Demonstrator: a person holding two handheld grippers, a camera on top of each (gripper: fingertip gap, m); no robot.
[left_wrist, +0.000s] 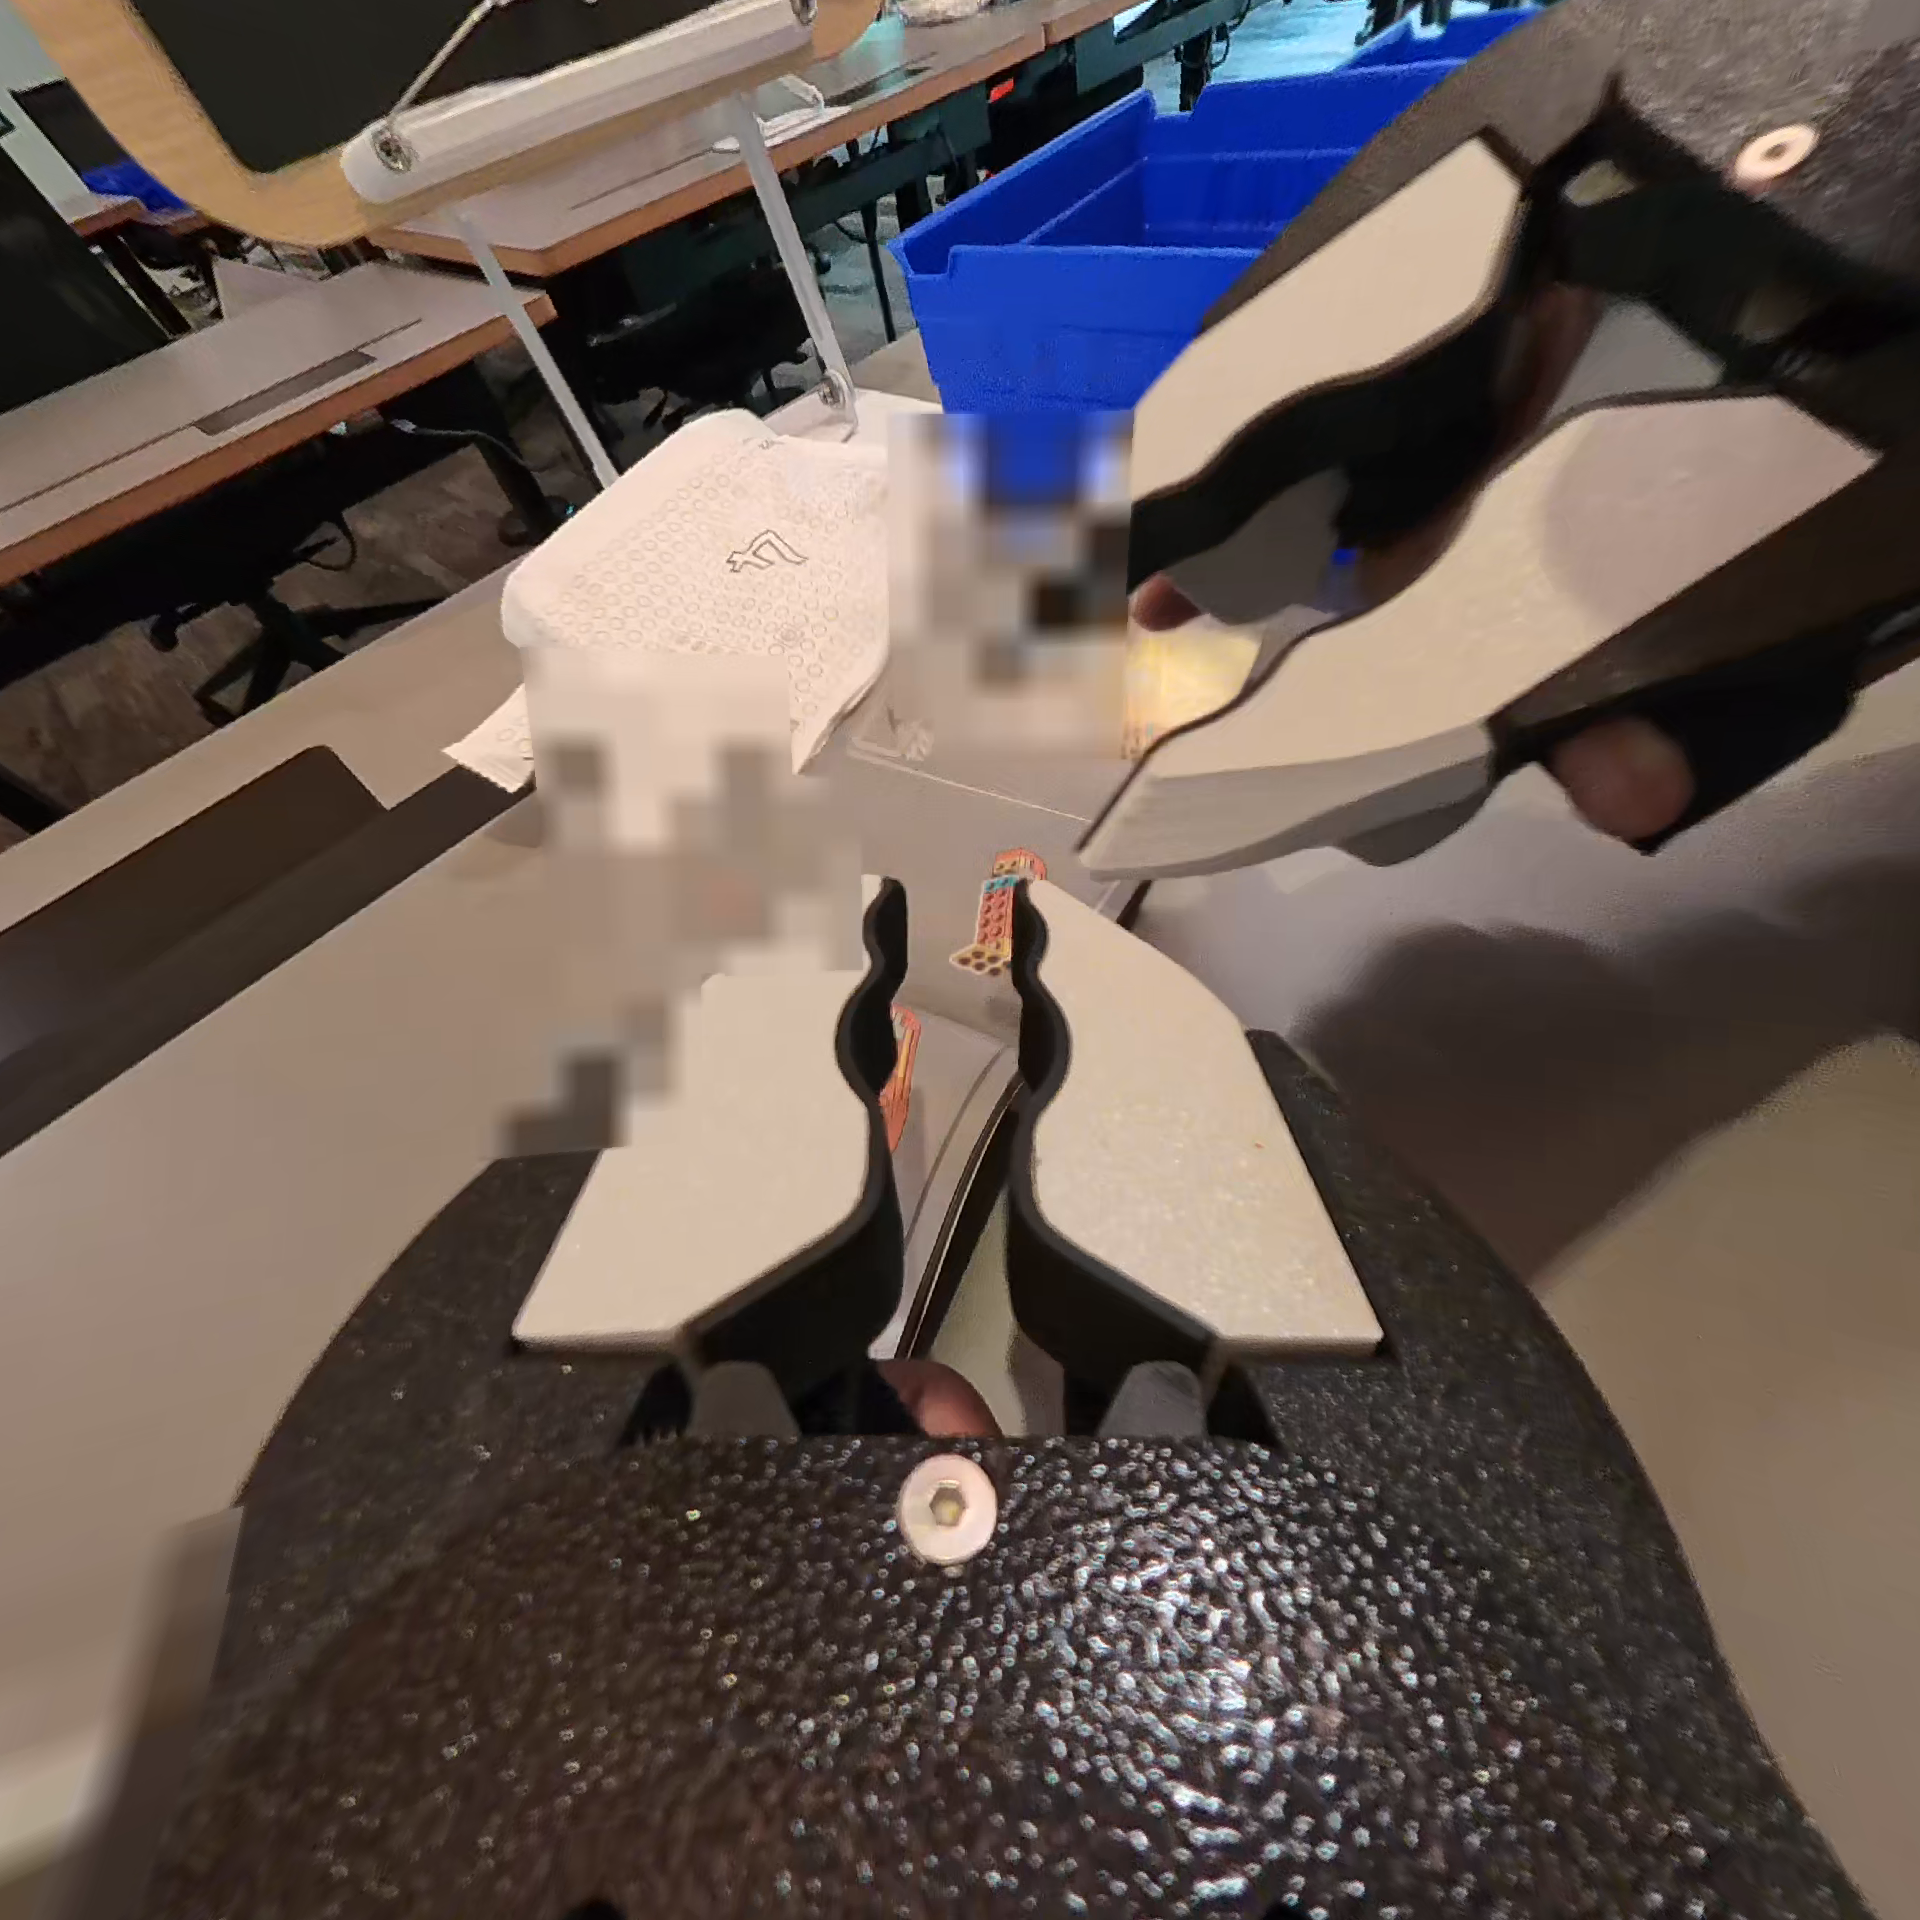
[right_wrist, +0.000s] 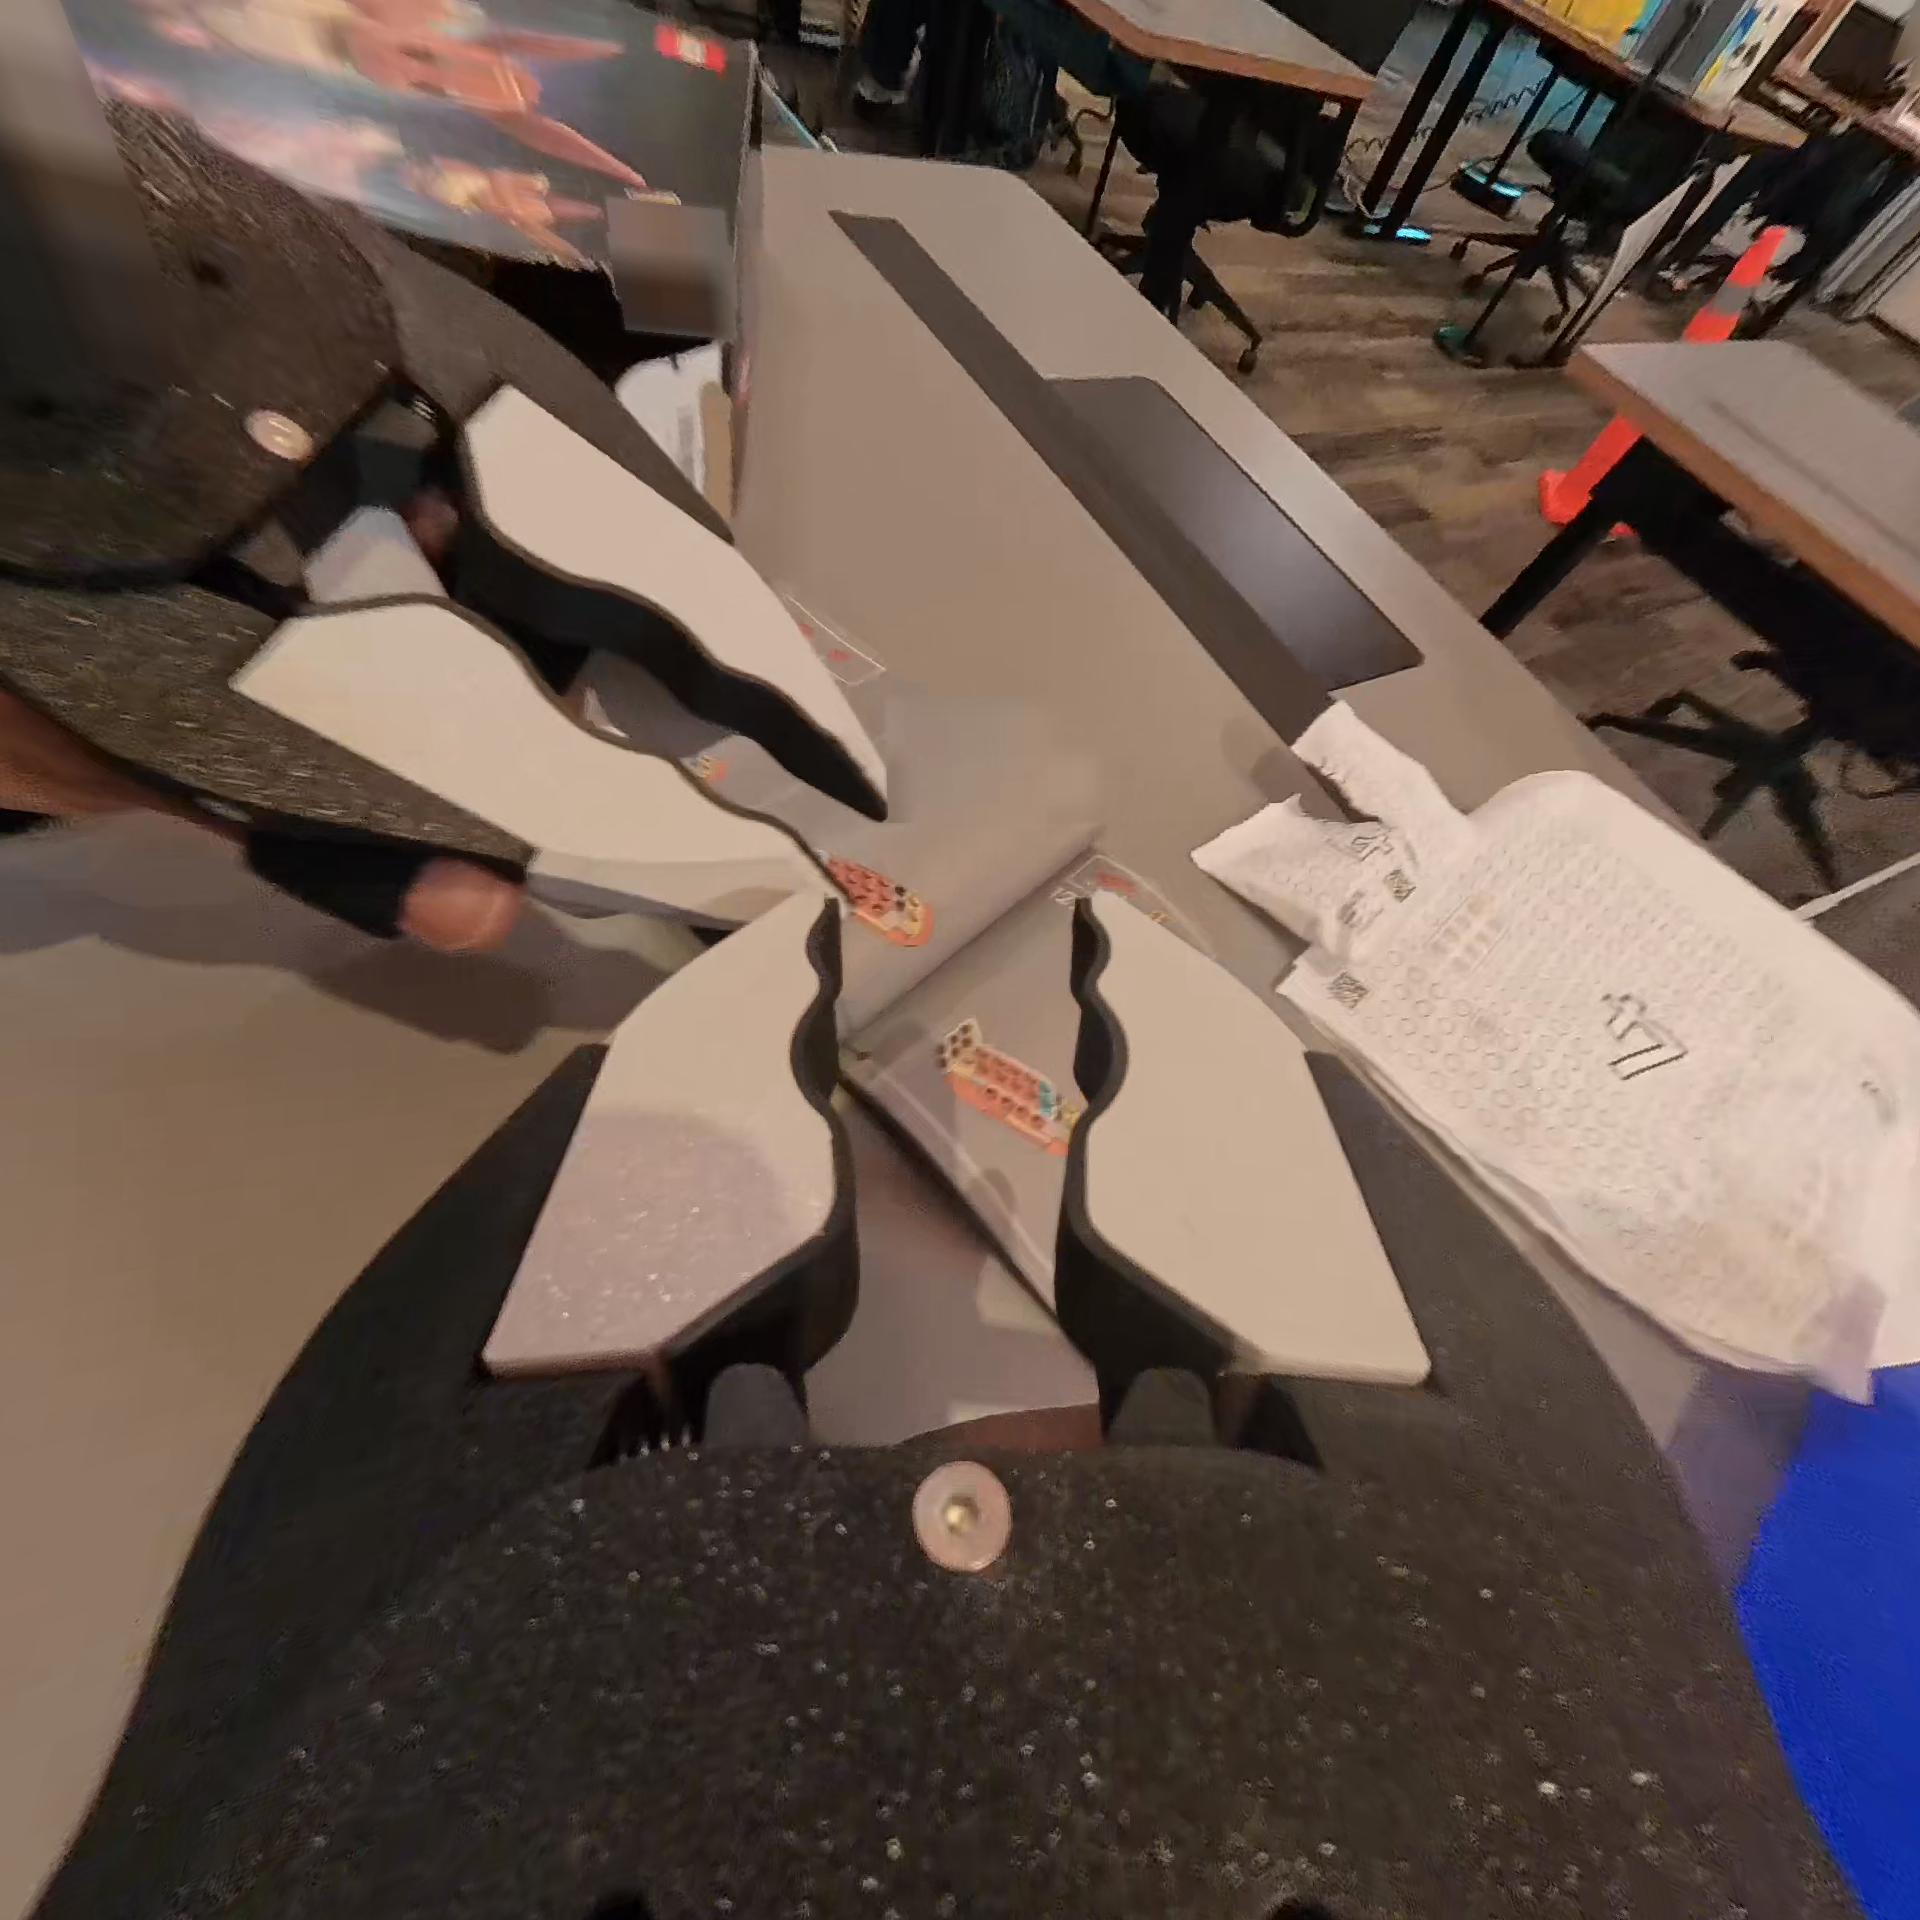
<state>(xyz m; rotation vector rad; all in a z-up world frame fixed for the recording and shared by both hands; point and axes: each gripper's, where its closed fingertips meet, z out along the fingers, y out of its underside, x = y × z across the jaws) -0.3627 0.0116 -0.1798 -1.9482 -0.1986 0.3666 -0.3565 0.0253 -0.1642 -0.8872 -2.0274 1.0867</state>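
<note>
A clear sticker sheet with small orange stickers lies bent on the grey table. My right gripper is open just above it, with one sticker between its fingers, which do not press on the sheet. My left gripper is open too, and an orange sticker shows between its fingertips. In the right wrist view the left gripper comes in from the upper left, with part of the sheet between its spread fingers and another sticker at its tip. In the left wrist view the right gripper hovers at the upper right.
White paper bags printed with circles lie to the right of the sheet and also show in the left wrist view. Blue bins stand behind. A printed box and a black table inset are at the far end. Left and right tips are no more than a few centimetres apart.
</note>
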